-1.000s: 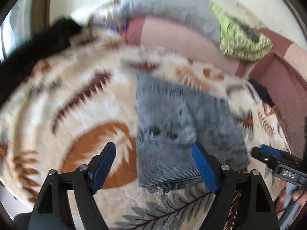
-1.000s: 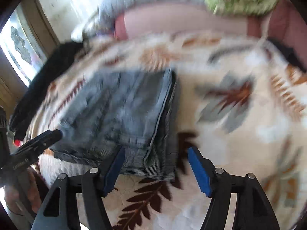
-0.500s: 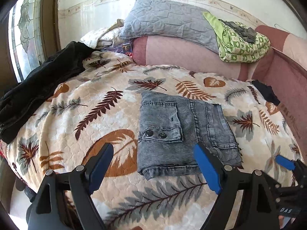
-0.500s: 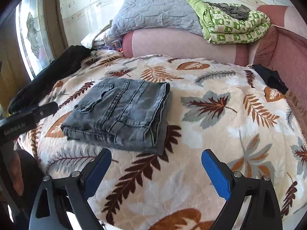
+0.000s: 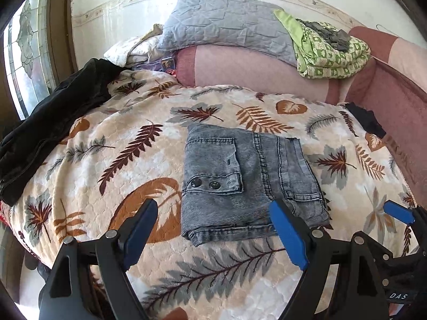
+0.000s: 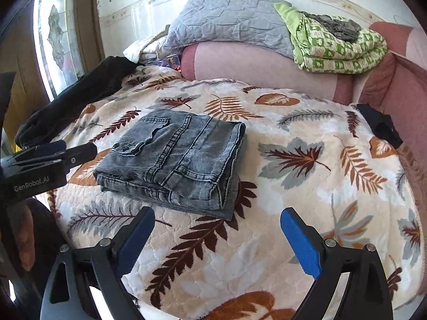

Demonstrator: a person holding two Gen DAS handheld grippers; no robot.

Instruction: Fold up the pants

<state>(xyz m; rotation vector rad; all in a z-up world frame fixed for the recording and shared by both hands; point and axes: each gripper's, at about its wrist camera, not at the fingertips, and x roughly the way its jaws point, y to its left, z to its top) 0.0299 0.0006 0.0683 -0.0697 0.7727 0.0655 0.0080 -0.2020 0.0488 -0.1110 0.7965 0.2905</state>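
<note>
Nearest the lens in the left wrist view, the left tongs [image 5: 213, 229] are seen spread wide with nothing between the blue pads [image 5: 287, 236] — fully released, held just above the near edge of the bed. Same deal in the right wrist view: the right tongs [image 6: 217, 236] are splayed wide apart and nothing is gripped, with only the leaf-print blanket [image 6: 307, 186] seen between the pads. The left tool is also caught at the left edge of that view, and a blue tip of the right one pokes into the left view at the far right.

Just past the tongs, the pants [image 5: 248, 184] are laid on the blanket as a compact folded stack of grey washed denim — a flap pocket with two dark snaps [image 5: 204, 184] is shown on top, and the layered edges are visible along the near side. No tongs are touching them. In the right view the pants [image 6: 176, 160] sit to the left of center.

Further back, a black garment [image 5: 53, 122] is draped along the left edge of the bed, and a small black item [image 6: 381, 128] is seen at the right edge. Behind the blanket a pink bolster [image 5: 253, 69] is stretched across, topped by a grey quilted pillow [image 5: 226, 26] and a folded green patterned blanket [image 5: 331, 53]. A window [image 6: 58, 48] is seen far left.
</note>
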